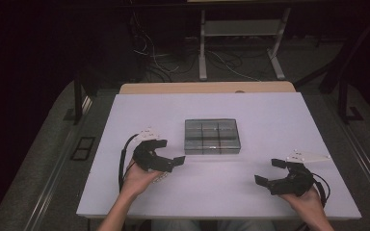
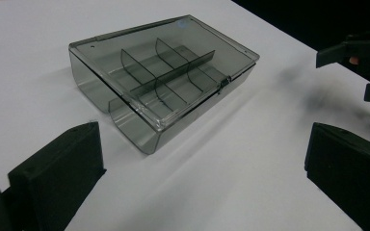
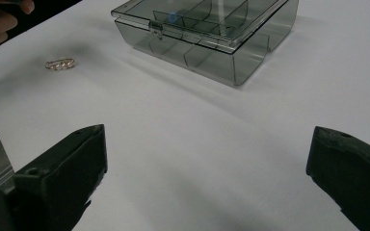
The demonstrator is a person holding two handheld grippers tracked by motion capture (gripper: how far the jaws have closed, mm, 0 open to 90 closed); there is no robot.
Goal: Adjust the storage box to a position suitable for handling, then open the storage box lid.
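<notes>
A smoky clear plastic box (image 1: 212, 136) with inner dividers and a shut lid lies in the middle of the white table top (image 1: 250, 108). My left gripper (image 1: 171, 152) stands open just left of the box's near corner, nothing between its jaws. The left gripper view looks across the box (image 2: 164, 82) between the wide-apart jaws. My right gripper (image 1: 269, 172) is open near the front right, well apart from the box (image 3: 207, 33). A small golden chain-like trinket (image 3: 60, 63) lies on the table to the left of the box.
The white board ends at a near edge (image 1: 217, 215) just ahead of the person's forearms. Beyond the far edge are a wooden strip (image 1: 207, 88), a metal stand (image 1: 203, 53) and loose cables on a dark floor. The other gripper (image 2: 361, 62) shows far right.
</notes>
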